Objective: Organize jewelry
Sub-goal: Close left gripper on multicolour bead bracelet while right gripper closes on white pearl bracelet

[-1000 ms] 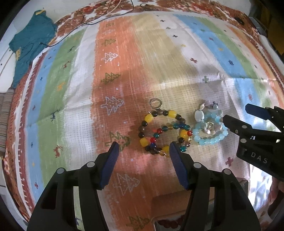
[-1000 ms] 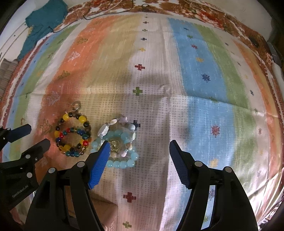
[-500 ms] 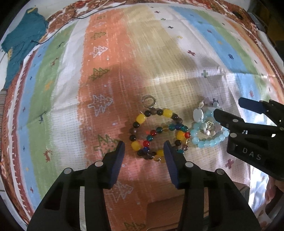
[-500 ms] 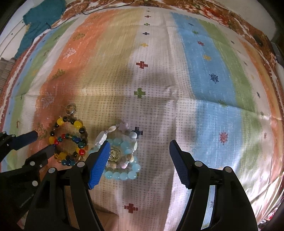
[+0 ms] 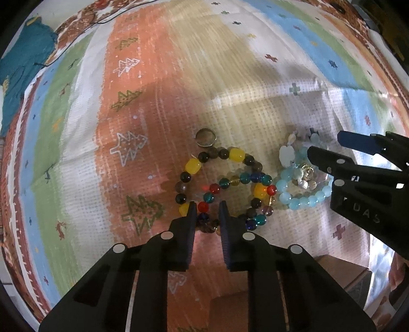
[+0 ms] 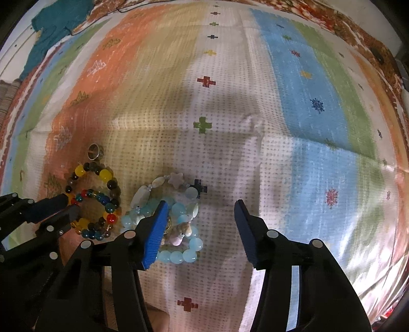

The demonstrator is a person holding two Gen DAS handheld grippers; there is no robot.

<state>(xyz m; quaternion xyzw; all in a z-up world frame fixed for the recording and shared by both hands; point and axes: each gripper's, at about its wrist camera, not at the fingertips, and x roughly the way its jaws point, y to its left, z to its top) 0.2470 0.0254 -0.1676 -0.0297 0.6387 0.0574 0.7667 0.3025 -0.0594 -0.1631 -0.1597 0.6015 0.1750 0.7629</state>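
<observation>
A multicolour bead bracelet (image 5: 236,154) (image 6: 106,175) lies coiled on the striped cloth (image 5: 158,76), with a small metal ring (image 5: 206,138) (image 6: 95,152) just beyond it. My left gripper (image 5: 207,217) (image 6: 71,204) points down at its near side. The jaws are closing, and the pads pinch the strand of red and dark beads. To the right lies a pale-blue bracelet (image 5: 294,201) (image 6: 179,255) with shell and star charms. My right gripper (image 6: 200,217) (image 5: 324,145) hovers over it, its jaws closing. The left pad is above the beads and the right pad stands off them over bare cloth.
A teal garment (image 5: 23,71) (image 6: 56,28) lies at the far left corner, with a thin black cable (image 5: 102,20) near it. A brown box (image 5: 342,270) sits at the near edge, under the right gripper's body. The cloth runs wide beyond and to the right of the jewelry.
The left jaws have narrowed from wide apart to a tight pinch on the multicolour strand. Both grippers have sunk closer to the bracelets. The right jaws have narrowed a little.
</observation>
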